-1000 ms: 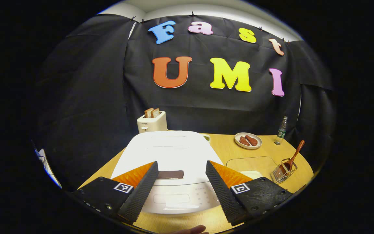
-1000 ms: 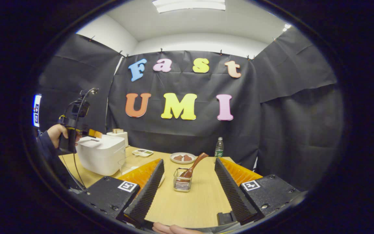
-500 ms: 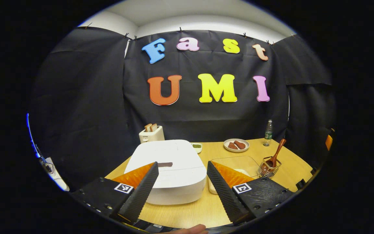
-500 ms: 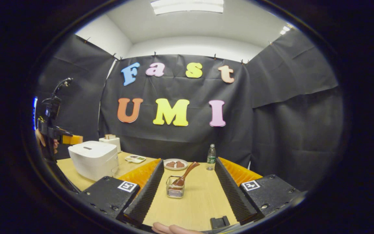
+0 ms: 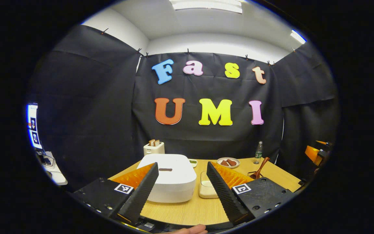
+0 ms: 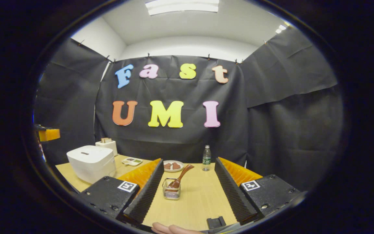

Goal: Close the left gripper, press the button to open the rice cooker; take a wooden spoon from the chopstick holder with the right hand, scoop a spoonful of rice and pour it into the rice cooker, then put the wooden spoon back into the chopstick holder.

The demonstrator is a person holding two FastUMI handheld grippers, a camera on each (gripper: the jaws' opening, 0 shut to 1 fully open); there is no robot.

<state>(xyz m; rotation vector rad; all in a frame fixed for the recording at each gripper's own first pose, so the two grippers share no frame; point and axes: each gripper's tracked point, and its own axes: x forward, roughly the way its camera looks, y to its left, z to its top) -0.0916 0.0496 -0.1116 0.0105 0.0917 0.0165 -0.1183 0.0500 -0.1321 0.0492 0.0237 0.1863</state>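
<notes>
The white rice cooker (image 5: 170, 178) stands with its lid down, a dark button (image 5: 165, 169) on top. My left gripper (image 5: 182, 164) is open and held back from the cooker, touching nothing. The cooker (image 6: 91, 162) also appears at the left in the right gripper view. A wooden spoon (image 6: 181, 175) leans in the wire chopstick holder (image 6: 170, 192), ahead of my right gripper (image 6: 188, 161), which is open and apart from it. In the left gripper view, the spoon (image 5: 261, 164) rises at the right behind one finger. A clear container of rice (image 5: 206, 189) sits right of the cooker.
On the wooden table (image 6: 190, 208) there are a toaster (image 5: 154, 148), a plate with brown food (image 6: 173, 165), a water bottle (image 6: 206, 157) and a small dish (image 6: 131, 161), all toward the back. The black cloth wall closes in the back and sides.
Both grippers have drawn back from the table and tilted up, so the cooker and holder look smaller and farther. The left gripper has backed off the cooker's lid. Both stay open.
</notes>
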